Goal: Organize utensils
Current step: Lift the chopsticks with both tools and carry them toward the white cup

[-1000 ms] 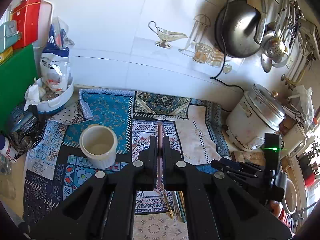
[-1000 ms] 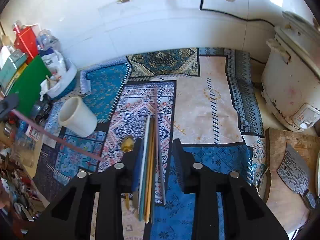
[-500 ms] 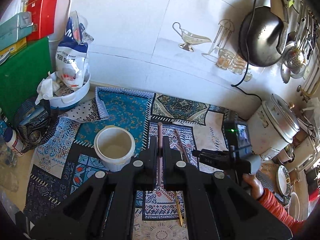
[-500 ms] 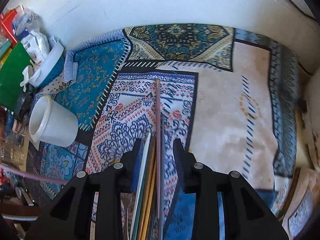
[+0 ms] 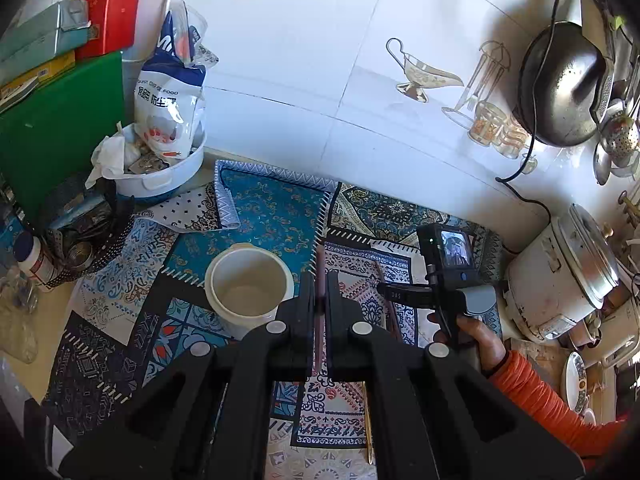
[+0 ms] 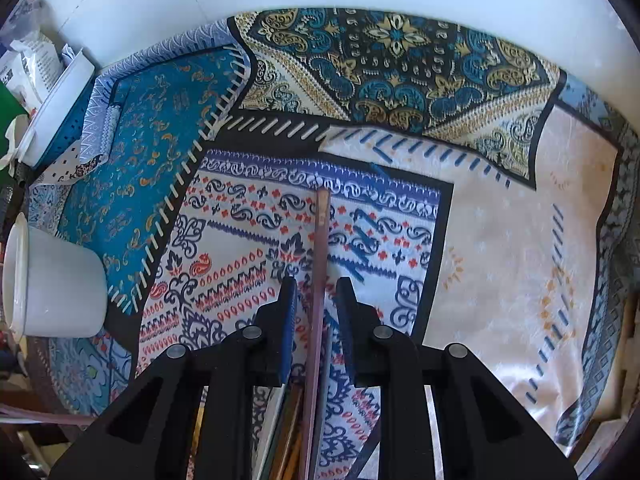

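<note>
Your left tongs (image 5: pixel 319 280) are clamped narrow on a pink chopstick (image 5: pixel 319 260), which runs forward between the two fingers and pokes out a little past their tips. They hang above the patterned cloth (image 5: pixel 272 216) that covers the tabletop, with the white cup (image 5: pixel 248 284) standing upright just to their left, its mouth open and its inside bare.

Your right tongs (image 6: pixel 316 292) stand apart, low over the red-and-blue patterned patch of the cloth (image 6: pixel 240 264). A second pink chopstick (image 6: pixel 320 240) lies on the cloth in the gap between the fingers, its far end pointing away toward the wall; neither finger presses it. Behind the tips, under the body of the tongs, more sticks lie bundled beside it, among them a pale one and some yellowish ones (image 6: pixel 286 436). The white cup (image 6: pixel 52 284) sits well to the left in this view.

From the left wrist view you can see your right hand (image 5: pixel 476 340), in an orange sleeve, gripping the right tool's handle near the white rice cooker (image 5: pixel 560 276). A white tub (image 5: pixel 160 168) holding a food bag sits at the back left against the tiled wall.
</note>
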A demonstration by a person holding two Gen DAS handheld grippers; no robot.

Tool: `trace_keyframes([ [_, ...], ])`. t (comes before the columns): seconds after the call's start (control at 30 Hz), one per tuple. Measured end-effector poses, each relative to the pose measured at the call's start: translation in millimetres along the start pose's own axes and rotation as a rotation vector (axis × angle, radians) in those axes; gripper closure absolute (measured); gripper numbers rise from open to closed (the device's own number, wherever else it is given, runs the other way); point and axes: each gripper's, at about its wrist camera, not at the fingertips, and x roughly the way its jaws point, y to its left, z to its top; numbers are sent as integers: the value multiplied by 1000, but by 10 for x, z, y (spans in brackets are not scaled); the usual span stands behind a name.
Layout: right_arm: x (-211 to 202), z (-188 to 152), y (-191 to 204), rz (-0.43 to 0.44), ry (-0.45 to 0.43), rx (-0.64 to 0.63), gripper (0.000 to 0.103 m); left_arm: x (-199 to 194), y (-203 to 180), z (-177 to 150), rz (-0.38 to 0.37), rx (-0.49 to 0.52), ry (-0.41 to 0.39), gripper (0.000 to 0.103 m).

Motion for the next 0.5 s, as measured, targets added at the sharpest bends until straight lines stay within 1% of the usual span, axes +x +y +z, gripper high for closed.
trace_keyframes([
  [0.07, 3, -7, 9, 3, -6, -1, 86, -9, 1, -3, 6, -4, -1, 100],
  [0.13, 4, -36, 20, -13, -27, -6, 94, -20, -2, -3, 13, -6, -3, 100],
  [0.17, 2, -59, 27, -32, -38, -16, 95, -29, -3, -5, 13, -8, -4, 100],
  [0.27, -3, -112, 36, -36, -49, -15, 96, -65, -15, -8, 15, -11, -8, 100],
  [0.33, -31, -149, 11, -13, -44, 3, 96, -96, -25, -14, 16, -9, -14, 100],
  [0.43, -212, -264, -16, -16, -91, 8, 96, -139, -39, -14, 13, -9, -24, 100],
  [0.5, -385, -362, -33, -1, -124, 17, 96, -174, -45, -11, 9, -8, -33, 100],
])
